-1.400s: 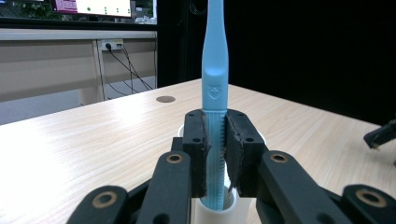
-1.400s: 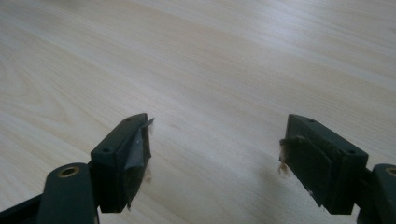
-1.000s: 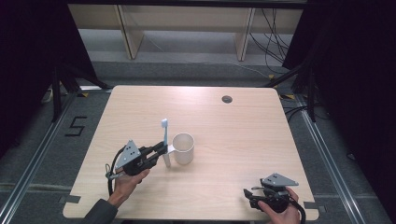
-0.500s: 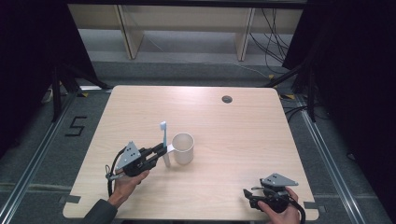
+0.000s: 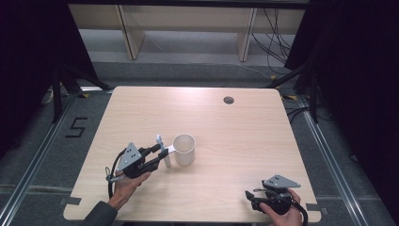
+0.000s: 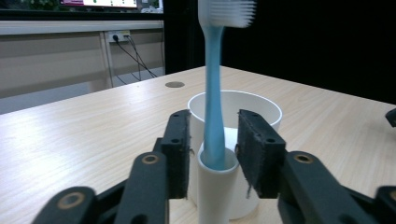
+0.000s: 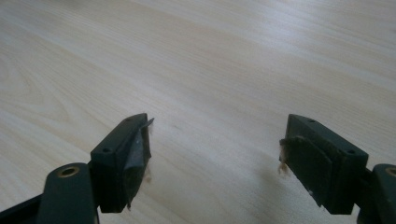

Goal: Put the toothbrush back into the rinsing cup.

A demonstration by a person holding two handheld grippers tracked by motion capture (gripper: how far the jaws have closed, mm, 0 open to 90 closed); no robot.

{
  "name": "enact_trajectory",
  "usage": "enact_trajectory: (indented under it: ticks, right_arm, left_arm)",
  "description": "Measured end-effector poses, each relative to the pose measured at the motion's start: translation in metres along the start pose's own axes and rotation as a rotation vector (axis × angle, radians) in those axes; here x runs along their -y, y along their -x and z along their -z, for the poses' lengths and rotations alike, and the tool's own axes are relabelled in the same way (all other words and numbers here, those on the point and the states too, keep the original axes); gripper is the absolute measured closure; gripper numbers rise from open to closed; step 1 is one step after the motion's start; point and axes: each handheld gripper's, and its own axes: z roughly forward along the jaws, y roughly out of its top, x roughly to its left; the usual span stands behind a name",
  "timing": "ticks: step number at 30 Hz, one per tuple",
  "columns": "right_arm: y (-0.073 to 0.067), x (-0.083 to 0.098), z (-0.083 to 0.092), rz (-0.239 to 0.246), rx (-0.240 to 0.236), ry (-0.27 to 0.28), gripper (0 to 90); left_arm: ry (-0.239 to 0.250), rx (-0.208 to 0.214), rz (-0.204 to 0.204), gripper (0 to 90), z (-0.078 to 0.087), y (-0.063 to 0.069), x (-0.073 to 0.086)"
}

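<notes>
Since the blue toothbrush [image 6: 214, 93] stood in the white tube holder [image 6: 212, 186], the left gripper [image 6: 213, 144], jaws just parted and clear, was best drawn straight back; the right gripper [image 7: 215, 154] lay wide open, empty, over the bench [image 5: 263, 132].

Light wood table [image 5: 263, 141], rounded corners, round cable hole [image 5: 228, 100] near far edge. White cup [image 5: 184, 149] stands left of centre; a small white tube [image 6: 213, 186] stands just beside it on the near-left, holding a blue toothbrush [image 6: 215, 93] upright.
</notes>
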Motion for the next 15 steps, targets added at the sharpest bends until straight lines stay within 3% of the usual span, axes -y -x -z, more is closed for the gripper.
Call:
enact_trajectory:
  ticks: [2,4,8,15]
  right_arm:
    - [0.0,0.0,-0.001,0.001,-0.004,0.007,24.0]
    - [-0.004,0.0,0.0,-0.053,-0.007,-0.017,23.9]
    - [-0.003,0.0,0.0,-0.048,-0.005,-0.013,23.9]
    - [-0.003,0.0,0.0,-0.042,-0.005,-0.011,23.8]
  left_arm:
    - [-0.004,-0.014,0.002,48.8,0.0,-0.001,-0.001]
    - [0.013,-0.03,-0.013,45.2,0.001,-0.002,-0.003]
    - [0.003,-0.022,0.011,37.3,0.004,-0.002,-0.009]
    - [-0.001,-0.026,0.036,34.0,0.01,-0.001,-0.018]
